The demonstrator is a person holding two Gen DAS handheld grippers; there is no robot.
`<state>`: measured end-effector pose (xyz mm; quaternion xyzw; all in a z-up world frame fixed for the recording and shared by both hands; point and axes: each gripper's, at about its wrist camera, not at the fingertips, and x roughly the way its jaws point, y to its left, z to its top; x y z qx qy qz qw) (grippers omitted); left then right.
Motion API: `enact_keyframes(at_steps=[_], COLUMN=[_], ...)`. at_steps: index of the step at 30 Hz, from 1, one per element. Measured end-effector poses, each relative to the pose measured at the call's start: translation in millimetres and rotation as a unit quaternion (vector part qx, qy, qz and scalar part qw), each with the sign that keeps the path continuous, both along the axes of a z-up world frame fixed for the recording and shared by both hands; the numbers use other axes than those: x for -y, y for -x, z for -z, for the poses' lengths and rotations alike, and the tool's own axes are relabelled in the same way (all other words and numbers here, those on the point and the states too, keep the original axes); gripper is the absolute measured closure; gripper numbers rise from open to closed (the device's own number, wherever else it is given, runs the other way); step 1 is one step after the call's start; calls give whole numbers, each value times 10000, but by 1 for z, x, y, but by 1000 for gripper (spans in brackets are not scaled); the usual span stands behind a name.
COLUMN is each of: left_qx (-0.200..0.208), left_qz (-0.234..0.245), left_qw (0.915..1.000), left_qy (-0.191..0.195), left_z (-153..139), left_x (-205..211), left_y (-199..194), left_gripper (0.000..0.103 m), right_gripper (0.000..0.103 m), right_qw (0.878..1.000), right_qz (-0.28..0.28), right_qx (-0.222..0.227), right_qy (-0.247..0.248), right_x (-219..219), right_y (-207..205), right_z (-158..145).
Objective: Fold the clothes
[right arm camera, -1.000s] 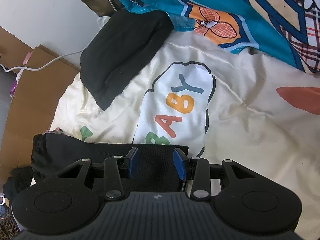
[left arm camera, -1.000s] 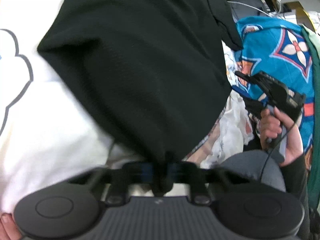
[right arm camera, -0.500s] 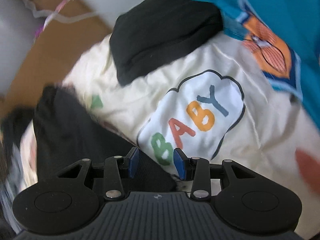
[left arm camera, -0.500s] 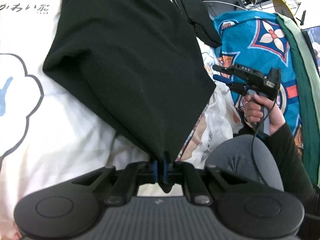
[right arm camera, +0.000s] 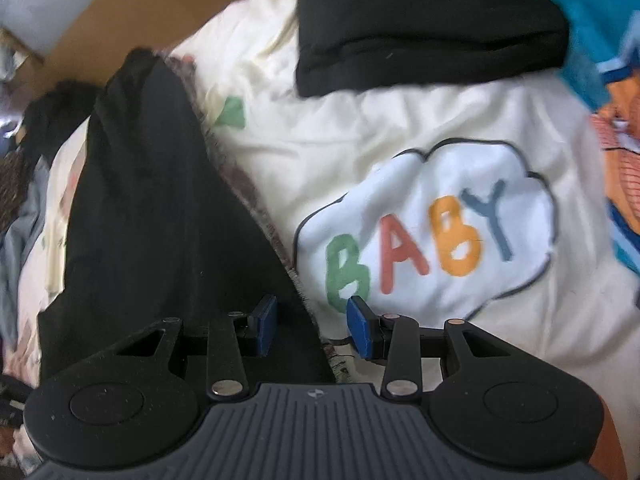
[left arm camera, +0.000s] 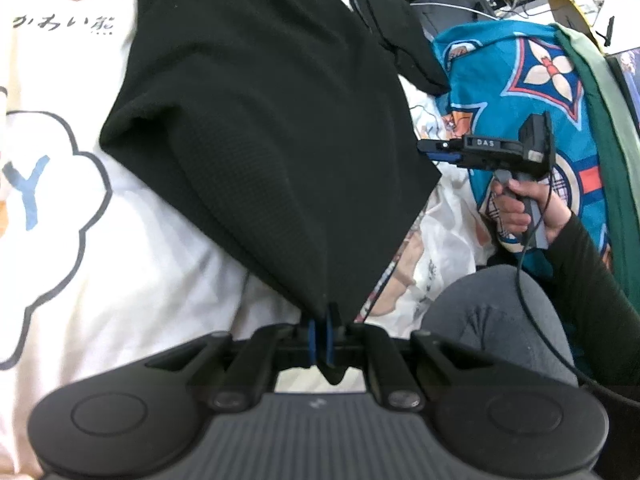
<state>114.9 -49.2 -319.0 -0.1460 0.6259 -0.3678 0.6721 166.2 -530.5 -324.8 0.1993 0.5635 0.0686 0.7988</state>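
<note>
Soft, even light fell across both fisheye views, bright on the cream bedsheet [right arm camera: 400,120] and without hard shadows. The black garment [left arm camera: 260,140] showed only faint weave and fold shading. The right wrist view was smeared by motion blur, worst toward its edges; both views bowed and darkened at their corners.
</note>
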Motion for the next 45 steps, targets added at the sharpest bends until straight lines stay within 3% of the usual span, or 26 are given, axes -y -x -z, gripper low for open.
enact_keyframes(at_steps=[7, 11, 12, 13, 15, 18, 20, 21, 23, 24, 31, 40, 43, 45], left_qx=[-261, -467, -518, -566, -630, -639, -583, -553, -502, -473, -115, -67, -156, -229], left_qz=[120, -30, -111, -193, -298, -338, -300, -280, -225, -191, 259, 351, 299, 270], left_qw=[9994, 9987, 9984, 9980, 9974, 9972, 9975, 9977, 9977, 9979, 9990, 9969, 9966, 9963], left_qy=[-190, -194, -195, -198, -174, -200, -260, -292, -385, -398, -345, -703, -757, -786], left_z=[14, 22, 24, 26, 29, 31, 30, 29, 27, 25, -6, -11, -4, 1], left_x=[5, 2, 1, -1, -2, 4, 8, 11, 14, 15, 14, 2, 6, 6], left_y=[-8, -14, -16, -17, -18, -20, -20, -20, -21, -21, -24, -23, -23, -24], left_gripper=[96, 83, 73, 70, 70, 70, 73, 80, 91, 95, 98, 97, 93, 86], right_gripper=[57, 57, 57, 57, 56, 48, 48, 55, 94, 99, 101, 101, 95, 81], right_qw=[9941, 9909, 9903, 9895, 9877, 9859, 9867, 9877, 9891, 9896, 9915, 9883, 9890, 9899], right_qz=[-905, -966, -957, -968, -1046, -1203, -1314, -1320, -1304, -1282, -1169, -1230, -1172, -1097], right_qx=[-439, -538, -543, -555, -606, -608, -532, -497, -479, -492, -152, -344, -353, -382], right_qy=[-413, -765, -850, -921, -993, -987, -792, -669, -484, -423, -543, -832, -834, -809], right_x=[2, 12, 14, 14, 14, 6, -2, -6, -12, -14, -13, -10, -10, -10], right_y=[-14, -18, -21, -23, -28, -33, -31, -29, -26, -23, 0, 28, 26, 23], right_z=[16, 23, 24, 26, 27, 26, 23, 22, 19, 19, -9, -9, -1, 4])
